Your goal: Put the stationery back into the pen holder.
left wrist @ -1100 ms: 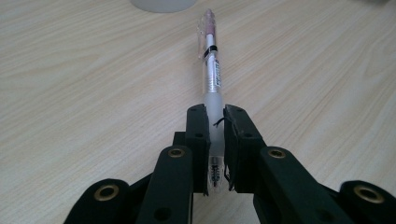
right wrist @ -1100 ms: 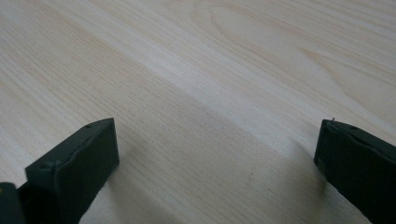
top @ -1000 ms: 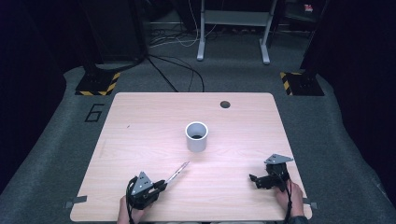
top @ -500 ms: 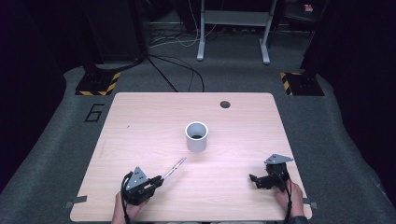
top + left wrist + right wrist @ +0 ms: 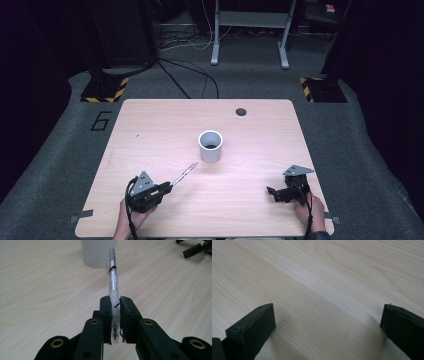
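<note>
The left gripper (image 5: 114,322) clamps a clear mechanical pencil (image 5: 113,282) by its tip end, and its long axis points straight toward the white cup (image 5: 210,145) ahead, with bare table (image 5: 150,130) between. The right gripper (image 5: 278,193) rests farther off, jaws spread wide, holding nothing.

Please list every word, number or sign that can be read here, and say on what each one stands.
"6": dark numeral on the grey floor mat, left of the table.
Print on the pen held in the left gripper: too small and blurred to read.
The white cup bears no text.
</note>
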The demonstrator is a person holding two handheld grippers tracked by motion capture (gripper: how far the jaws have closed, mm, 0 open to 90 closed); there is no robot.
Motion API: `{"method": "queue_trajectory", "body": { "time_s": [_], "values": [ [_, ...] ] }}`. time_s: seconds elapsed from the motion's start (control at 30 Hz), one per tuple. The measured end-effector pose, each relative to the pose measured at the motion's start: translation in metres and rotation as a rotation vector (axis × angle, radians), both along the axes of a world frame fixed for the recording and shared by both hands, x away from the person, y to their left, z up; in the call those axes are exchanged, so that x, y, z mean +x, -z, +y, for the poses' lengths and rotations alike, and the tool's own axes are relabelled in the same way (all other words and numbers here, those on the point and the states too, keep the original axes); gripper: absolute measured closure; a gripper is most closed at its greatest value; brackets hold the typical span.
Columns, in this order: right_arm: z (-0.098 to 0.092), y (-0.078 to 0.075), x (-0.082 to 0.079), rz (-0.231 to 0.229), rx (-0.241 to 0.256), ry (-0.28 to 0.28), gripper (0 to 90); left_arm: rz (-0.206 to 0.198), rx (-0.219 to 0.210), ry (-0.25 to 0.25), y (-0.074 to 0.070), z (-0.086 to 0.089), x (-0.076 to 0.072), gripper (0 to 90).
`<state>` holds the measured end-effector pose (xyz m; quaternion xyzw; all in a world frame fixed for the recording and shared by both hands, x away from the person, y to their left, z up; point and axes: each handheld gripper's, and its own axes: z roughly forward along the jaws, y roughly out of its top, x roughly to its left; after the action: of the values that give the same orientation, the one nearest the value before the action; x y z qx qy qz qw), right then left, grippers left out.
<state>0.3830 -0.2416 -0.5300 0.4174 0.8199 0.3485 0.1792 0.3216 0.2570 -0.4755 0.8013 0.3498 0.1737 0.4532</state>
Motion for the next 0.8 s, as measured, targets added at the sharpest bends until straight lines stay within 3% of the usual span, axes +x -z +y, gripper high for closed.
{"method": "queue_trajectory", "body": {
  "time_s": [0.37,0.8],
  "values": [
    [0.000,0.000,0.000,0.000,0.000,0.000,0.0,-0.009,-0.012,-0.012,-0.018,0.011,0.010,80.9],
    [0.000,0.000,0.000,0.000,0.000,-0.001,0.0,-0.021,0.008,0.004,-0.046,0.017,0.026,80.9]
  ]
}}
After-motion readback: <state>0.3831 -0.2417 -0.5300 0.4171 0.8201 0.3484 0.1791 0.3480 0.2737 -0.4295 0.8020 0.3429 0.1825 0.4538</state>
